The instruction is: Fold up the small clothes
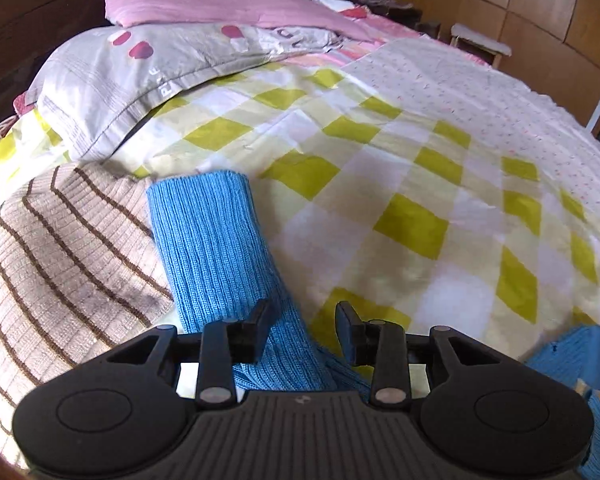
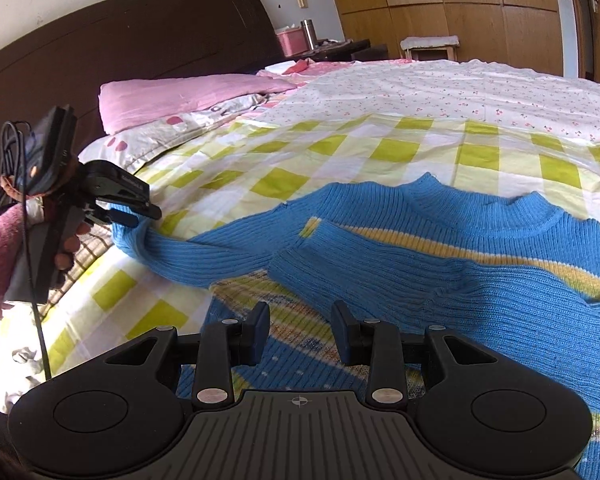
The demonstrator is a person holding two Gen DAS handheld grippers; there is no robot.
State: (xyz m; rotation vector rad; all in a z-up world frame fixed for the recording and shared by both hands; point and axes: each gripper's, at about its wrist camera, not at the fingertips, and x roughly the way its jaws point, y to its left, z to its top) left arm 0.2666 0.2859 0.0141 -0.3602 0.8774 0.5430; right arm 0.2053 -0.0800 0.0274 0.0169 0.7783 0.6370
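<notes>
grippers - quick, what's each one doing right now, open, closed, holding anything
Left gripper: jaws open around the blue sweater's sleeve, not clamped.
Right gripper: open, holding nothing, above the blue sweater.

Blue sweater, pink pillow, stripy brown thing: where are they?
blue sweater [image 2: 480,280], right wrist view, on its folded-over sleeve.
pink pillow [image 2: 172,98], right wrist view, on its top face.
striped brown knit [image 1: 60,248], left wrist view, on its middle.

bedroom | bed [image 2: 340,148] | headboard [image 2: 140,36] | pillow [image 2: 172,98] | wardrobe [image 2: 440,0]
</notes>
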